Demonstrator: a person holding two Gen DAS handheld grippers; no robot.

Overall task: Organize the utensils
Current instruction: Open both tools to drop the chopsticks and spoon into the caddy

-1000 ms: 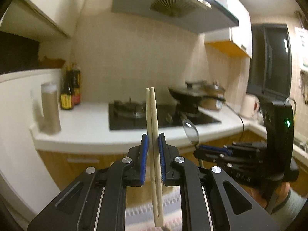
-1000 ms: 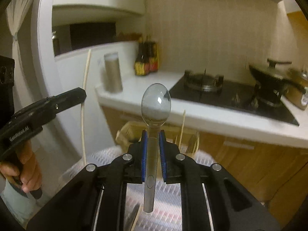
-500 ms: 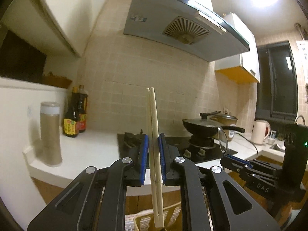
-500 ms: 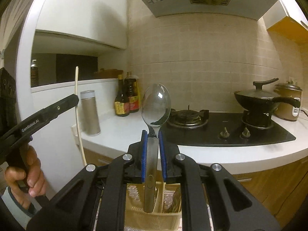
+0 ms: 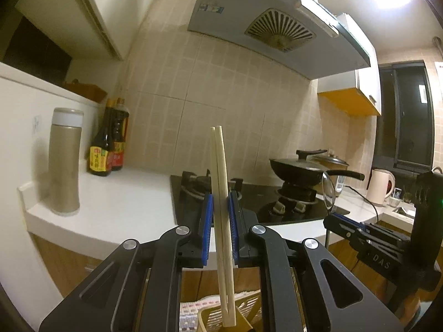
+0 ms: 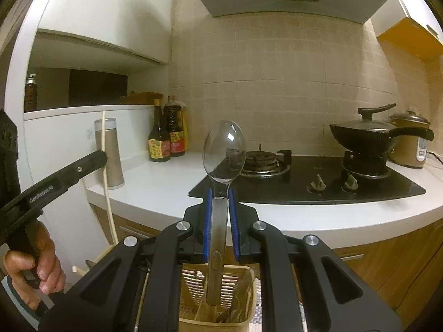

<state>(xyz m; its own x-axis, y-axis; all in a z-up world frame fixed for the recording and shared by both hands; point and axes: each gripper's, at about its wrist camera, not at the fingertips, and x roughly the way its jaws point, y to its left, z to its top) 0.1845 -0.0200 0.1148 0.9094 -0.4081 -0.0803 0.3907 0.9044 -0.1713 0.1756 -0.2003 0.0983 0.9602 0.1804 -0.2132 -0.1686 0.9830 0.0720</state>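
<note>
My left gripper (image 5: 220, 207) is shut on a pair of pale wooden chopsticks (image 5: 221, 193), held upright, their lower ends just above a tan slotted utensil holder (image 5: 216, 316). My right gripper (image 6: 220, 204) is shut on a metal spoon (image 6: 221, 160), bowl up, its handle end hanging over the tan utensil holder (image 6: 216, 298), which holds several utensils. The right gripper also shows in the left wrist view (image 5: 343, 222) with the spoon (image 5: 328, 193). The left gripper's finger (image 6: 63, 179) and the chopsticks (image 6: 106, 182) show at left in the right wrist view.
A white counter (image 5: 124, 207) carries a tan flask (image 5: 65, 160), sauce bottles (image 5: 109, 152), a black gas hob (image 5: 249, 202) with a lidded pan (image 5: 301, 166), a rice cooker (image 6: 409, 144) and a kettle (image 5: 380, 185). A range hood (image 5: 277, 19) hangs overhead. A striped cloth (image 5: 191, 312) lies under the holder.
Both grippers have tilted upward and drawn over the utensil holder, which now sits below both tools. Each grip is unchanged.
</note>
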